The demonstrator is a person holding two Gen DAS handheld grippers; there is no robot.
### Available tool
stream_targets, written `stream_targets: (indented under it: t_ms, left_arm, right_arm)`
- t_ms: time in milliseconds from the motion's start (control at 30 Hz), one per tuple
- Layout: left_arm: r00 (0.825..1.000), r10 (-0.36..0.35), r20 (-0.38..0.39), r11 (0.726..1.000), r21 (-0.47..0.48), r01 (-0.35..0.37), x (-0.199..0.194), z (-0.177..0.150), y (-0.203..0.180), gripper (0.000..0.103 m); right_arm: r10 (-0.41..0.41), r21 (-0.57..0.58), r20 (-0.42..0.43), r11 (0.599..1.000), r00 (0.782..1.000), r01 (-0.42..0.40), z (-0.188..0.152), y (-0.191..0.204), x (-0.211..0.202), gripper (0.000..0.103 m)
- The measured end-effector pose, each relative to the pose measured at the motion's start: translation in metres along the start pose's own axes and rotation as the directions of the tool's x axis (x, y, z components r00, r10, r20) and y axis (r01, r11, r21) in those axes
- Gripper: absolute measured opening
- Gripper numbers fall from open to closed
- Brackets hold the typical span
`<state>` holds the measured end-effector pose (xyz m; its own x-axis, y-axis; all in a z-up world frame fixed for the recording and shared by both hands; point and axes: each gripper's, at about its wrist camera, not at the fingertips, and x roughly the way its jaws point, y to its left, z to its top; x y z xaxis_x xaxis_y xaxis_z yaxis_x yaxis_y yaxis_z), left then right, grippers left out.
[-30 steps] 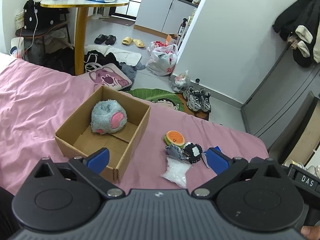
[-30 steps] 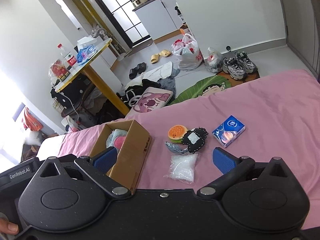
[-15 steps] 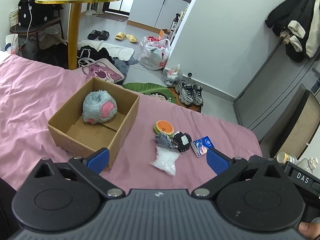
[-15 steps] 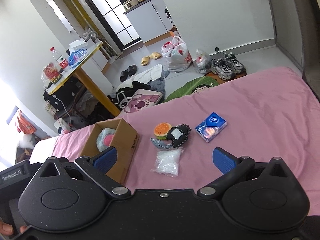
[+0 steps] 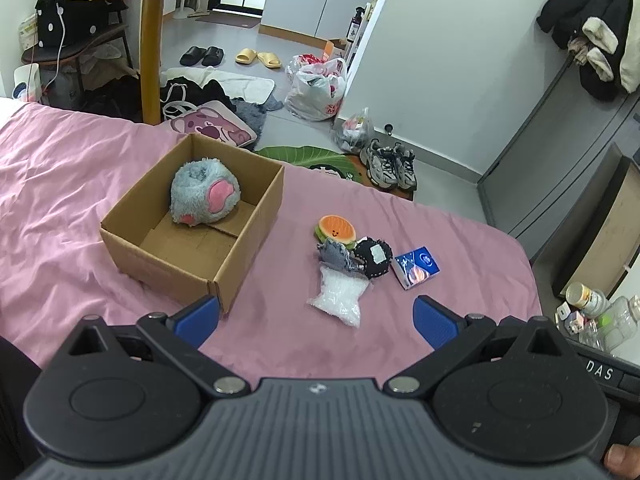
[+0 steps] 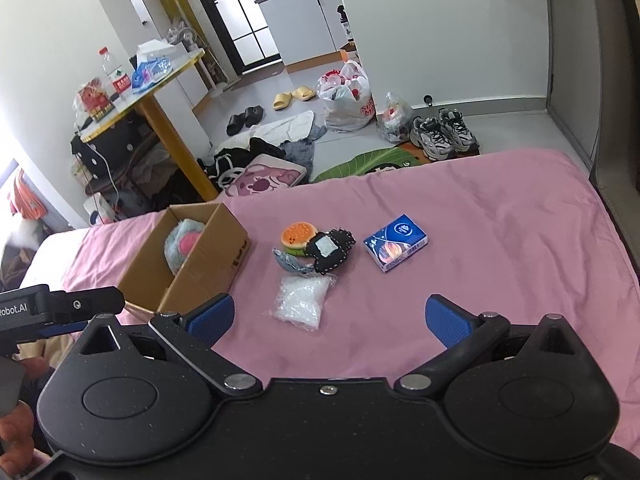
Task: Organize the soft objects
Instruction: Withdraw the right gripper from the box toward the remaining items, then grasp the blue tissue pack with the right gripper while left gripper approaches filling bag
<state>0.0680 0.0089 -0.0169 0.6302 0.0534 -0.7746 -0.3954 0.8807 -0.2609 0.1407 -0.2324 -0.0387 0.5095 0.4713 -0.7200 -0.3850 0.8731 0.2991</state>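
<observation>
A cardboard box (image 5: 244, 248) (image 6: 216, 248) stands on the pink bed sheet (image 5: 60, 184) with a grey-blue plush paw (image 5: 204, 192) (image 6: 182, 242) inside. To its right lie a burger plush (image 5: 337, 230) (image 6: 298, 235), a black pouch (image 5: 374, 258) (image 6: 330, 252), a grey cloth piece (image 5: 335, 255) (image 6: 290, 264), a clear bag of white filling (image 5: 340, 296) (image 6: 302, 300) and a blue tissue pack (image 5: 417, 267) (image 6: 396, 242). My left gripper (image 5: 316, 320) hovers open and empty short of them. So does my right gripper (image 6: 328, 316), also open.
Beyond the bed's far edge the floor holds sneakers (image 5: 390, 164), plastic bags (image 5: 318, 86), slippers, clothes and a pink cushion (image 5: 212, 130). A yellow-legged table (image 5: 154, 36) stands at the back left. Bottles (image 5: 588, 300) sit off the bed's right side.
Both grippers have pulled back and up from the items, which look smaller and farther away. Nothing on the bed has moved. Both stay open.
</observation>
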Motion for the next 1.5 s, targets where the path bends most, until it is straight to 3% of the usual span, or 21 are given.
stream_targets:
  t_ms: [800, 1500]
  left_arm:
    - [1.000, 0.005, -0.025, 0.999, 0.041, -0.004, 0.036, -0.010, -0.007, 0.102]
    - [0.998, -0.023, -0.062, 0.998, 0.049, 0.026, 0.119, -0.008, -0.018, 0.099]
  right_arm:
    - [0.001, 0.078, -0.067, 0.997, 0.998, 0.004, -0.001, -0.021, 0.030, 0.103]
    - [0.002, 0.238, -0.111, 0.971, 0.994, 0.025, 0.025, -0.053, 0.092, 0.103]
